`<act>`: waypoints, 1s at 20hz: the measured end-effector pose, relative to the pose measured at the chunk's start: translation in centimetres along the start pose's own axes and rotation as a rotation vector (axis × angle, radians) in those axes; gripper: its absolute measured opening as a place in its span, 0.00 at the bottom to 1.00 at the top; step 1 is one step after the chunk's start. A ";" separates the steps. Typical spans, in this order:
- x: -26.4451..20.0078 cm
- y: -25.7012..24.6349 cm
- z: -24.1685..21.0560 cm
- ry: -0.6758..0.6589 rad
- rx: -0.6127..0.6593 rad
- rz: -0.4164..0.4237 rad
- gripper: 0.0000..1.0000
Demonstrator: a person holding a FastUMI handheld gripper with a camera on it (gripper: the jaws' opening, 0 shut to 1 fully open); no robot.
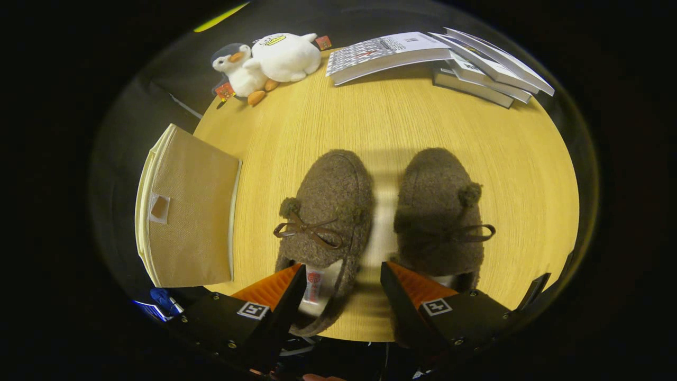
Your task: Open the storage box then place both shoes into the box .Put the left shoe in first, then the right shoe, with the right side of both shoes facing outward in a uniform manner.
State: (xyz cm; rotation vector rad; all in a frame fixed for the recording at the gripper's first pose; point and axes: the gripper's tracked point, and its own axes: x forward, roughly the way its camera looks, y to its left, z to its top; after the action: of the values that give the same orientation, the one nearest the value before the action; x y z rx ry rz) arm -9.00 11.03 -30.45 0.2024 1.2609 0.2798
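Two shoes, left shoe (325, 211) and right shoe (439, 217), lie side by side on the table (396, 121), toes pointing away from the gripper (342, 283). Gripper fingers are spread wide, holding nothing, over the heels. The box (185, 211) lies closed left of the shoes.

Plush penguin (239, 70), white plush (285, 55) touching; books (439, 58) stacked, probably four; wooden table (386, 121).

Gripper (342, 288) open over left shoe (323, 222) heel, right shoe (439, 211) beside.
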 end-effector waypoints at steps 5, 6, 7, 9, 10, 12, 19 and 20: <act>1.8 -0.2 0.5 0.017 -0.008 -0.022 0.79; 2.2 -0.6 0.5 0.021 -0.010 -0.042 0.75; 2.4 -0.7 0.8 0.023 -0.011 -0.040 0.63; 3.1 -1.2 0.5 0.024 -0.021 -0.055 0.36; 2.7 -1.3 0.6 0.027 -0.019 -0.071 0.21; 2.2 -1.3 0.8 0.029 -0.035 -0.067 0.06; -1.9 0.6 2.7 -0.015 -0.005 -0.029 0.00; -3.1 1.4 3.2 -0.028 -0.014 -0.017 0.00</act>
State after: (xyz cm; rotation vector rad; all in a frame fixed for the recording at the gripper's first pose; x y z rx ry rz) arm -6.94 11.36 -26.30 0.1827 1.2323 0.2706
